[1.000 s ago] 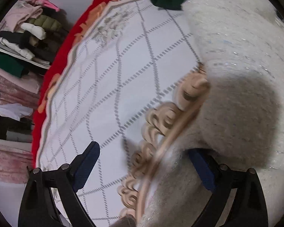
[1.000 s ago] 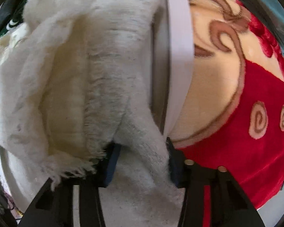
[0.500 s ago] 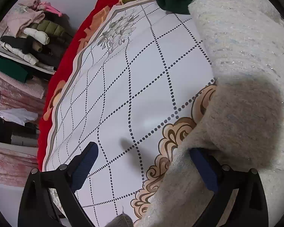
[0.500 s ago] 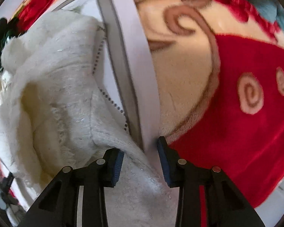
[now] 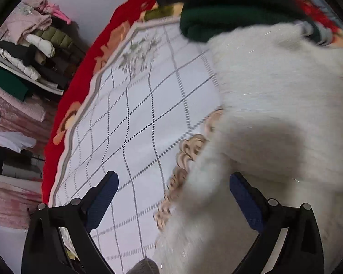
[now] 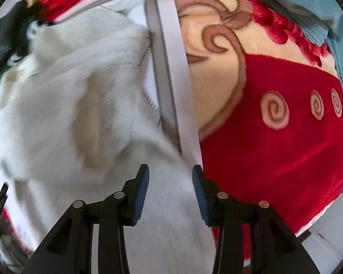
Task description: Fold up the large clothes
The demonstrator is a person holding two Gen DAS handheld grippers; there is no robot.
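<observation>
1. Beneath both cameras we see a smooth white mat (image 5: 135, 118) printed with a lattice of dotted grey lines, a grey floral sprig and a tan scroll border; it has a grey and white band along its edge.
2. Under the mat lies a plush red blanket (image 6: 274, 155) with cream patches and brown swirls; we count three small spirals in a row on it in the right wrist view.
3. Our fluffy white garment (image 5: 274, 114) is heaped on the mat, thick and fuzzy like long-pile fleece, with fine glittering threads. It fills the right side of the left wrist view and the left side of the right wrist view (image 6: 64, 105). Both views are blurred.
4. At the far end of the mat we see one folded dark green garment (image 5: 217, 20) with something black on top of it, touching the white heap.
5. Our left gripper (image 5: 173, 196) has its two blue-padded fingers spread wide. The left finger stands over bare mat; the right one is against the fleece. They grip nothing.
6. Our right gripper (image 6: 170, 189) has its two ribbed blue fingers partly apart, with white fleece lying between them. We cannot tell whether they pinch it.
7. Off to the left, shelves (image 5: 27, 52) hold stacked folded clothes in pink, white, olive, black and green.
8. Teal fabric (image 6: 315, 4) shows at the top right of the right wrist view.
</observation>
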